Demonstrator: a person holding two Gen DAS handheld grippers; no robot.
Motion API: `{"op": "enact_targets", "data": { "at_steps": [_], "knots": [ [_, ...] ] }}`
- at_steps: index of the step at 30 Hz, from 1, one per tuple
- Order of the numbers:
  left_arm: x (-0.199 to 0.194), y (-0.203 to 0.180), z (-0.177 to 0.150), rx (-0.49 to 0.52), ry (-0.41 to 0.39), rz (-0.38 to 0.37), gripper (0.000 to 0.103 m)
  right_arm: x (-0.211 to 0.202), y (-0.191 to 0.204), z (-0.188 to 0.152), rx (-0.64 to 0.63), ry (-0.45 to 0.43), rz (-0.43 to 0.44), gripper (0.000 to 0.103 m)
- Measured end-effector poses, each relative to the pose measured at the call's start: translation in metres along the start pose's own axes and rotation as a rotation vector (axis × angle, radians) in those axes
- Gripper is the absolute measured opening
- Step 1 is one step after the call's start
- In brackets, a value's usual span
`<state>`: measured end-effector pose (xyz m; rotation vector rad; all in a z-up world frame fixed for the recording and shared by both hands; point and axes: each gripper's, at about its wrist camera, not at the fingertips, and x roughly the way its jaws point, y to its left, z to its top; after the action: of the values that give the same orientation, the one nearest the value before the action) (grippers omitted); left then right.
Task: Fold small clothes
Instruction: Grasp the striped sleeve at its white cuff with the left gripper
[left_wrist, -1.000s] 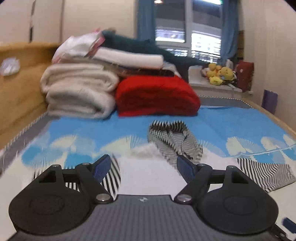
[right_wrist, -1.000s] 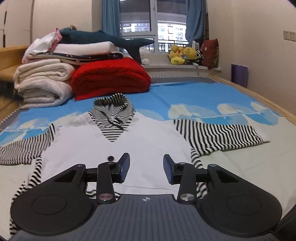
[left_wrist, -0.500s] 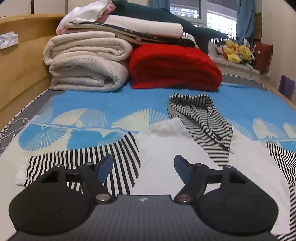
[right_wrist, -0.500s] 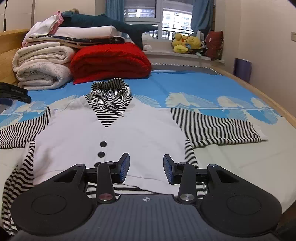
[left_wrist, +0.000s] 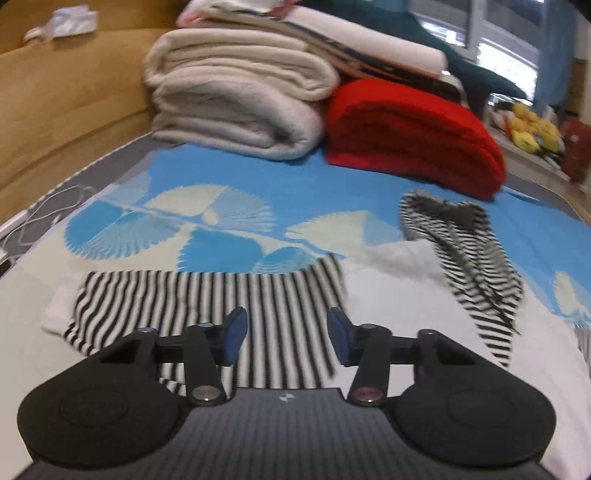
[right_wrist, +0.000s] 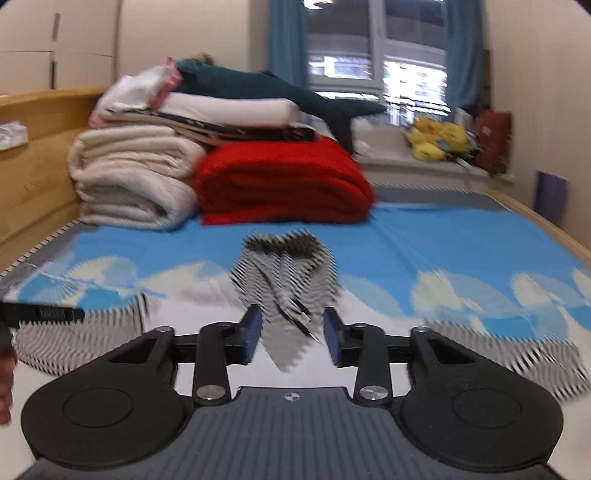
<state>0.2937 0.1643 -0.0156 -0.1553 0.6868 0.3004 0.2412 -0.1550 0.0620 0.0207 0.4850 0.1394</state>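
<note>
Nearby: one striped garment (left_wrist: 207, 295); left gripper (left_wrist: 284, 332), right gripper (right_wrist: 292, 334) fingers closing, gripping nothing.

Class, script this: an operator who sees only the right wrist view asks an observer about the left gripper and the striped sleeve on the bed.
Operator: Is the left gripper over that sleeve?
Observer: Yes. The left gripper hangs over the black-and-white striped sleeve of the white hooded top, near the shoulder.
Operator: Has it gripped?
Observer: No. Its jaws are closing, but the blue pads do not press the fabric yet.
Operator: How does the sleeve end?
Observer: It lies flat, spread out to a plain white cuff.
</note>
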Motion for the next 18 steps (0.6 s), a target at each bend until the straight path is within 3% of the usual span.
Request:
{"op": "enact_targets", "data": {
  "at_steps": [6,9,11,18],
  "knots": [
    [0.019,0.019,0.000,-0.022,0.030,0.071,0.051,0.039,0.013,0.005,-0.022,-0.016,0.083,0.026],
    [0.038,0.038,-0.001,-0.059,0.074,0.142,0.068,0.059,0.009,0.002,0.047,0.047,0.070,0.026],
    [0.055,0.060,-0.002,-0.134,0.131,0.189,0.083,0.066,0.006,0.002,0.072,0.074,0.086,0.026],
    [0.099,0.145,-0.027,-0.480,0.335,0.314,0.083,0.077,-0.002,0.003,0.077,0.111,0.092,0.026]
  ]
}}
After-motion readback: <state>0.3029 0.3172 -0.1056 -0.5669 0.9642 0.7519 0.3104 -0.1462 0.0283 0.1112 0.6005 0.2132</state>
